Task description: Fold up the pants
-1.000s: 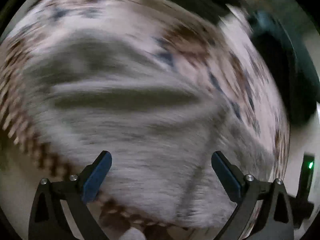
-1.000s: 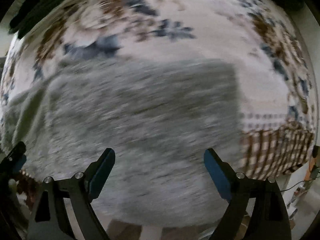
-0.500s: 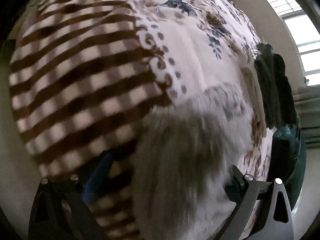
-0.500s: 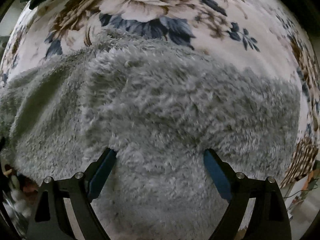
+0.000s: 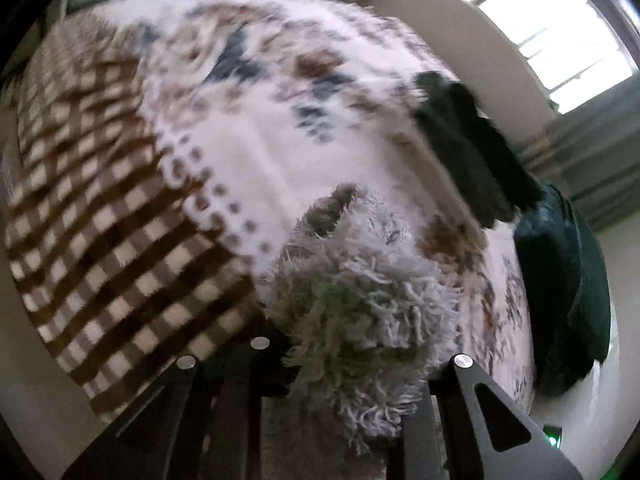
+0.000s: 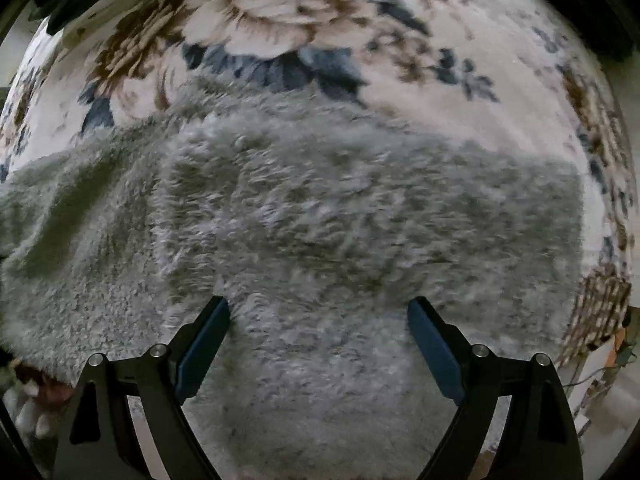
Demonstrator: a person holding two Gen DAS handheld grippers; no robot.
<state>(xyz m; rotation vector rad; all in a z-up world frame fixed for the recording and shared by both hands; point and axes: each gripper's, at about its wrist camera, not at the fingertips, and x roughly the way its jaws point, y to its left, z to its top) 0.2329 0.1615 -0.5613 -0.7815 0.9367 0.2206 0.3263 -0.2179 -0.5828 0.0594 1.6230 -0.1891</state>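
The pants (image 6: 320, 208) are fluffy grey fleece, spread flat across a flowered blanket (image 6: 280, 20) on a bed. My right gripper (image 6: 318, 320) points straight down at them, open, its blue pads (image 6: 204, 344) just over the pile with nothing pinched. In the left wrist view a bunched end of the pants (image 5: 360, 280) fills the space between the jaws of my left gripper (image 5: 352, 360). Those jaws are closing on that tuft, and the fabric hides the pads.
The blanket (image 5: 260, 120) has a brown-and-white checked border at its left. A dark garment (image 5: 472, 148) lies at the bed's far right edge, with a dark teal cushion (image 5: 568, 280) beyond it. A bright window (image 5: 540, 20) is at the upper right.
My left gripper swung across the blanket to the end of the pants and went from wide open to closed around a tuft. The right gripper came nearer the fleece, jaws unchanged.
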